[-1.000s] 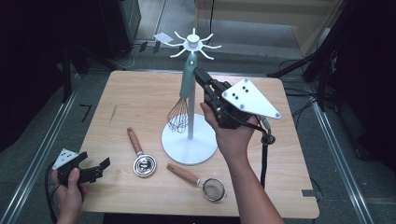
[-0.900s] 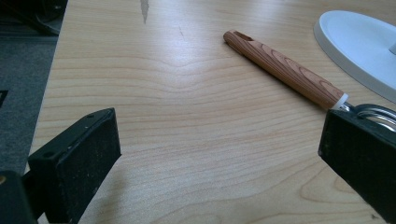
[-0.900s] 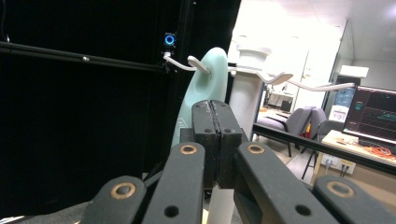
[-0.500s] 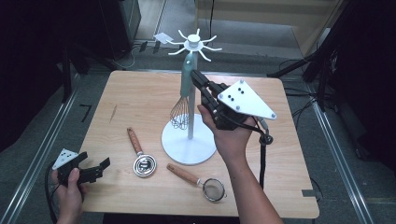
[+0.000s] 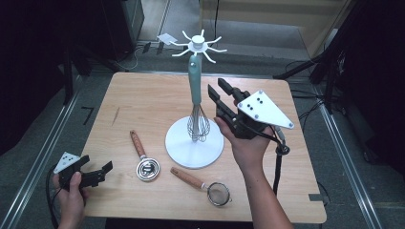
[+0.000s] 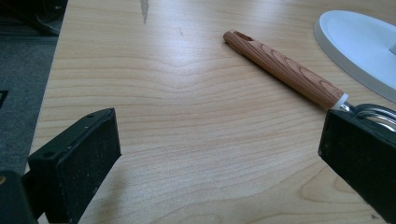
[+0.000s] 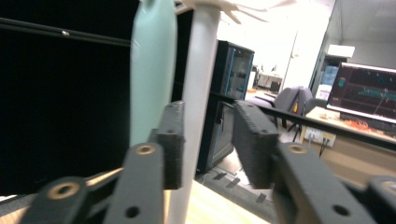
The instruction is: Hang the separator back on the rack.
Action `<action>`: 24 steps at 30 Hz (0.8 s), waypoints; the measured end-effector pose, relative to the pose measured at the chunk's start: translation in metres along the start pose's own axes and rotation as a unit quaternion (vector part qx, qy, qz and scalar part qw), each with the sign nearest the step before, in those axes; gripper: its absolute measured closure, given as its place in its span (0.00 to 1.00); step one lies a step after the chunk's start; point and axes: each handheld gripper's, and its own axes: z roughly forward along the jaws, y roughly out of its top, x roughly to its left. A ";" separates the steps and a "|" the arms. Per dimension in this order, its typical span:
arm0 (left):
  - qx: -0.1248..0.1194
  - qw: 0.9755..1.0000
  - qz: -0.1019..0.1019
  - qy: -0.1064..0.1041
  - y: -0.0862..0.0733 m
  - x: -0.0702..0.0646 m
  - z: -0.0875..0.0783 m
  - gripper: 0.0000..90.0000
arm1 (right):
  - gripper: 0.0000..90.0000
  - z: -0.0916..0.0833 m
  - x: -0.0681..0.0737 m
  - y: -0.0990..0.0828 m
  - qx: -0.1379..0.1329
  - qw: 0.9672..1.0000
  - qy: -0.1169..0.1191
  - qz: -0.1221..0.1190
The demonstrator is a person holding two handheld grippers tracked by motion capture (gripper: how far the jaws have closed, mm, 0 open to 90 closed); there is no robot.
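Note:
A whisk with a teal handle (image 5: pixel 193 78) hangs beside the pole of a white hook stand (image 5: pixel 194 150), its wires (image 5: pixel 198 126) just above the base. My right gripper (image 5: pixel 218 89) sits to the right of the handle, apart from it. Its jaws have just been opening and nothing is between them. In the right gripper view the teal handle (image 7: pixel 152 70) lies left of the jaws (image 7: pixel 208 140) and the white pole (image 7: pixel 198 70) shows beyond the gap. My left gripper (image 5: pixel 95 172) rests open at the table's near left corner, with nothing in it (image 6: pixel 217 158).
A wooden-handled utensil with a round metal head (image 5: pixel 143 155) lies left of the stand base; its handle (image 6: pixel 285 70) shows ahead of my left gripper. A small wooden-handled strainer (image 5: pixel 217 193) lies near the front edge. The stand's hooks (image 5: pixel 197 45) spread above the pole.
My right gripper was shut at the whisk handle; it has opened and drawn back to the right and down. The whisk stays hanging on the stand. The left hand has kept still.

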 end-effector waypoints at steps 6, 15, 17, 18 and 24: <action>0.001 1.000 0.001 0.000 0.000 0.000 0.000 0.00 | 0.48 -0.006 -0.011 -0.010 0.020 0.999 -0.025 0.017; 0.000 1.000 0.002 0.000 0.000 0.000 0.000 0.00 | 0.27 -0.014 -0.019 -0.030 0.064 0.996 -0.050 0.034; 0.000 1.000 0.002 0.001 0.000 0.000 0.000 0.00 | 0.19 -0.015 -0.024 -0.038 0.086 0.994 -0.059 0.044; 0.000 1.000 0.002 0.000 0.000 0.000 0.000 0.00 | 0.17 -0.016 -0.026 -0.041 0.093 0.992 -0.064 0.049; 0.001 1.000 0.004 0.001 0.000 0.000 0.000 0.00 | 0.14 -0.026 -0.037 -0.060 0.113 0.988 -0.088 0.060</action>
